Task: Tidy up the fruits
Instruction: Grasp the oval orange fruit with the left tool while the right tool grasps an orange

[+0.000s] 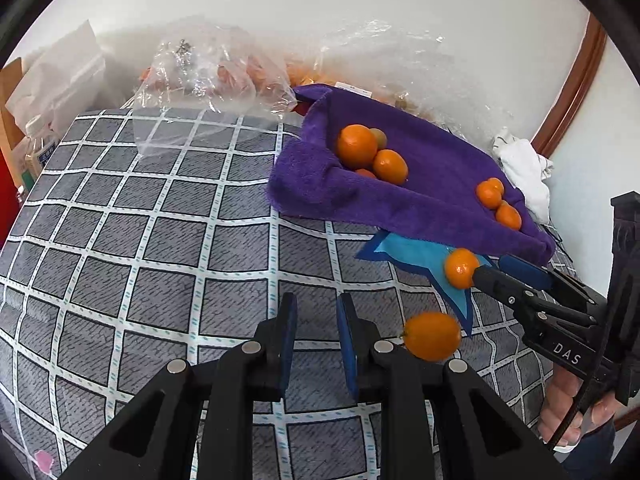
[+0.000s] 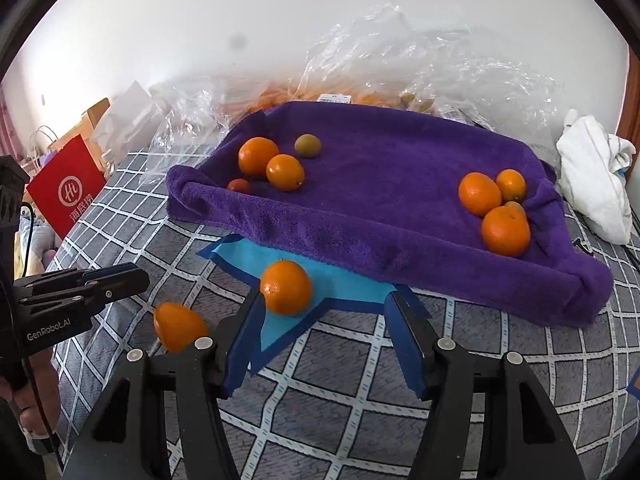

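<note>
On the blue star mat (image 2: 352, 284), the right gripper (image 2: 326, 312) spreads its fingers wide around 1 orange (image 2: 285, 288), nothing clamped yet. Left gripper (image 1: 316, 322) hangs empty, fingers parted. Risk: the left finger nudges the fruit, rolling it toward the loose kumquat (image 2: 178, 326).
</note>
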A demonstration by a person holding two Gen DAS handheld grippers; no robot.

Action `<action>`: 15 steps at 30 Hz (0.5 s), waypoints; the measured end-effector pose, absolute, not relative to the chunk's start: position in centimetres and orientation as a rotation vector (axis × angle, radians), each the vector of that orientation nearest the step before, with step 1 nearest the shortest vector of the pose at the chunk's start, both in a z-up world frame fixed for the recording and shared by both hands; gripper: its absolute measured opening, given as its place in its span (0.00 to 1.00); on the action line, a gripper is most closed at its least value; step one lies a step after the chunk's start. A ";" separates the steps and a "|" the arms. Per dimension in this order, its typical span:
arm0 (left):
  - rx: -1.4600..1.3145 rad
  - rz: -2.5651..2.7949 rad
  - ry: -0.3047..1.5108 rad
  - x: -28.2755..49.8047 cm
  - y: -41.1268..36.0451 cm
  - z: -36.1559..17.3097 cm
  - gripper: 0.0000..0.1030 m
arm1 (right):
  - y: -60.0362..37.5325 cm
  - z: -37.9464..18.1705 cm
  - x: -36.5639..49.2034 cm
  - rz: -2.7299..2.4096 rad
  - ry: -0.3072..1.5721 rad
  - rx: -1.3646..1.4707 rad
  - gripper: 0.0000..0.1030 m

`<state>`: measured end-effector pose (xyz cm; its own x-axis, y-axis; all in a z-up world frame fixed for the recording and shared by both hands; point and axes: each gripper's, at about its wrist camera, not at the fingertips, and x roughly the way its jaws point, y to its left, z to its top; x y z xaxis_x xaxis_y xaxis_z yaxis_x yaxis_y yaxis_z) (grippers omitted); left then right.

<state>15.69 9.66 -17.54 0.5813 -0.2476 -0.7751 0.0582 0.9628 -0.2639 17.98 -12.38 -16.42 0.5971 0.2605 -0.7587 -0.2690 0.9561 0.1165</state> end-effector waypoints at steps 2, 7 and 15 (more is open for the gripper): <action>-0.245 -0.186 0.940 15.8 10.1 -17.7 0.26 | -11.9 -16.8 18.6 0.314 0.893 -0.010 0.52; -0.245 -0.205 0.930 15.7 9.9 -17.5 0.27 | -11.0 -17.2 19.3 0.357 0.919 -0.004 0.29; -0.249 -0.288 0.927 15.2 7.7 -17.0 0.28 | -13.9 -16.2 17.3 0.295 0.884 -0.022 0.29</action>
<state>15.21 7.73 -17.01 0.5669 -0.3484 -0.7465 0.1362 0.9333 -0.3322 17.31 -13.85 -16.17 0.5966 0.2450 -0.7643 -0.2630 0.9594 0.1022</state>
